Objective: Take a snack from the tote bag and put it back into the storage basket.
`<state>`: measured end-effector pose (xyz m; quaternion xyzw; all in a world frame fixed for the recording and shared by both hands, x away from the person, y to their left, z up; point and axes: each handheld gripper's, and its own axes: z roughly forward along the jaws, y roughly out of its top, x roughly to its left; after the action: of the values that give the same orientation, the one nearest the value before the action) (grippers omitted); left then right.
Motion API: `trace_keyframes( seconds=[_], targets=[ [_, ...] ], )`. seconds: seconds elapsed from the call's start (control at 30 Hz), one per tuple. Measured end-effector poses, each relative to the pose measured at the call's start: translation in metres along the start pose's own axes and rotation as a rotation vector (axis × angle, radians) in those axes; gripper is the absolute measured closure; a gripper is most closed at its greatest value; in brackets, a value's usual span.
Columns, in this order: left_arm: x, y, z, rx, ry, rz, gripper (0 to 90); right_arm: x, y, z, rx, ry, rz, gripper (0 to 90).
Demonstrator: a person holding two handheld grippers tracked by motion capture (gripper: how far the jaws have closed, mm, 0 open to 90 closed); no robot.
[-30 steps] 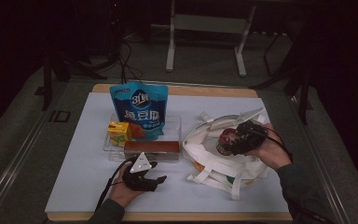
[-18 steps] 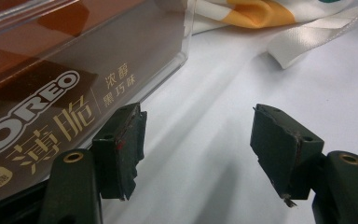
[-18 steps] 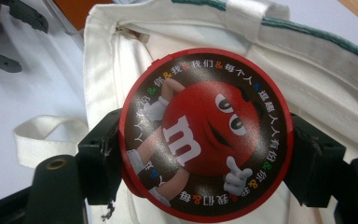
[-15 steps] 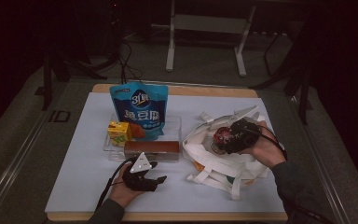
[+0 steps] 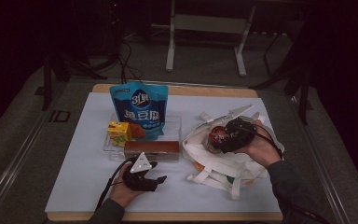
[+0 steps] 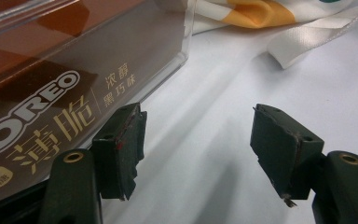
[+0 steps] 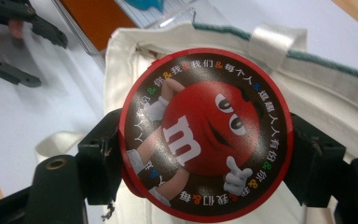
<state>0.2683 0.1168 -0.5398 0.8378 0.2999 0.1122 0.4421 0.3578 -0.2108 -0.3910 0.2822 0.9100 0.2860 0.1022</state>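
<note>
- Since a second ago our right tongs [image 5: 223, 136] have drifted slightly left and lower over the tote bag [image 5: 242, 161]; left tongs [image 5: 154, 171] have not moved
- Right tongs are clamped on the round M&M's tin [image 7: 205, 133], one jaw on each side of its rim, printed lid facing the camera, so the tin hangs flat above the bag's mouth; we judge it is being packed in
- Tin sits over the bag's open top hem, not yet inside as far as we can tell
- Left tongs rest low on the desk [image 5: 74, 186], jaws wide and empty, just beside the brown Oreo box [image 6: 51, 79], probably next to go
- Clear tray [image 5: 179, 122] holds the Oreo box, a blue pouch [image 5: 139, 109] standing upright and a yellow carton [image 5: 119, 133]
- Desk has a white cover with a wooden edge; room behind is dark, metal frame legs and cables on a grey floor
</note>
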Motion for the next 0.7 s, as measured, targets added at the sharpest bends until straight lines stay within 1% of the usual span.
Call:
trace_keyframes(
  seconds=[0.2,0.43,0.5,0.7],
  targets=[
    [0.0,0.0,0.0,-0.001,0.0,0.001,34.7,0.005,0.009,0.003,-0.007,0.011,-0.016,25.3],
    [0.0,0.0,0.0,-0.001,0.0,0.0,34.7,0.009,0.017,0.004,-0.018,0.024,-0.025,25.3],
    [0.0,0.0,0.0,-0.001,0.0,-0.001,34.7,0.011,0.021,0.004,-0.029,0.035,-0.027,25.3],
    [0.0,0.0,0.0,-0.001,0.0,-0.001,34.6,0.016,0.027,0.004,-0.034,0.045,-0.037,25.3]
  ],
)
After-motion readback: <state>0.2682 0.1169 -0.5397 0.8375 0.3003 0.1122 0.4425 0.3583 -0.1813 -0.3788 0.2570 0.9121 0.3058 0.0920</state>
